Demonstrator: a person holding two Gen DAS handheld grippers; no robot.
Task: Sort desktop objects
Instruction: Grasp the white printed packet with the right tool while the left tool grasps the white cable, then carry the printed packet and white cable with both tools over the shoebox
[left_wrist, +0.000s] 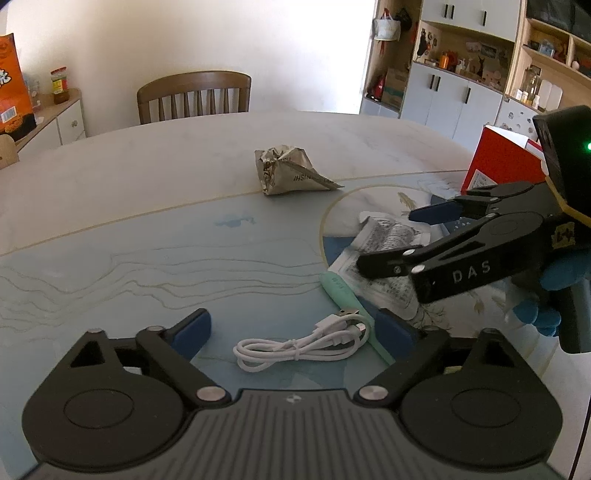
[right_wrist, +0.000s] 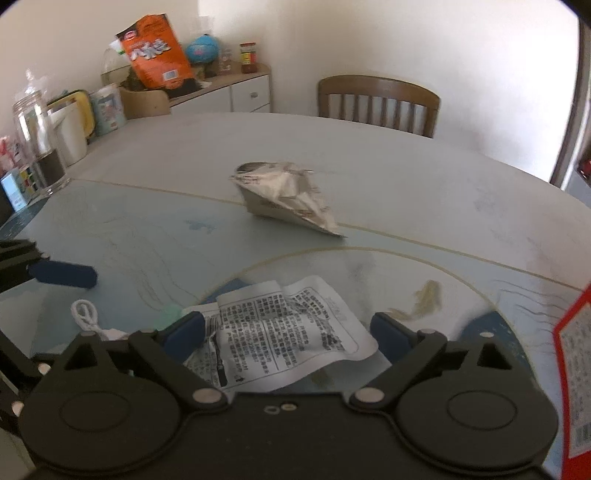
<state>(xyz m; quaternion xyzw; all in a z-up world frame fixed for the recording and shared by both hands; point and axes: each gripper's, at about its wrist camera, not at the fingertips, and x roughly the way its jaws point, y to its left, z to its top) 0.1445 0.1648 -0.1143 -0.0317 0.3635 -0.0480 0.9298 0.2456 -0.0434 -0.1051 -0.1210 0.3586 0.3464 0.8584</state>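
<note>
The left tongs (left_wrist: 295, 332) hang over the near part of the worktop (left_wrist: 147, 229) with the two blue pads spread wide. A coiled white cable (left_wrist: 299, 347) lies on the worktop between them, and neither pad touches it. Just beside the cable, under the right-hand pad, lies a slim green stick-shaped thing (left_wrist: 345, 295); what it is I cannot tell.

The right tongs (right_wrist: 286, 334) are also spread wide, gripping nothing. They sit low over a creased printed leaflet (right_wrist: 284, 332), which lies flat on the worktop between the pads. Whether the left-hand pad brushes the paper's edge I cannot tell. In the left view, a blue-gloved hand (left_wrist: 554, 291) holds these tongs.

Farther out, near the middle of the worktop and well apart from both tongs, sits a crumpled silver wrapper (left_wrist: 288, 171). A red box (left_wrist: 495, 162) stands at the right edge. A wooden chair (left_wrist: 194, 96) stands at the far side.
</note>
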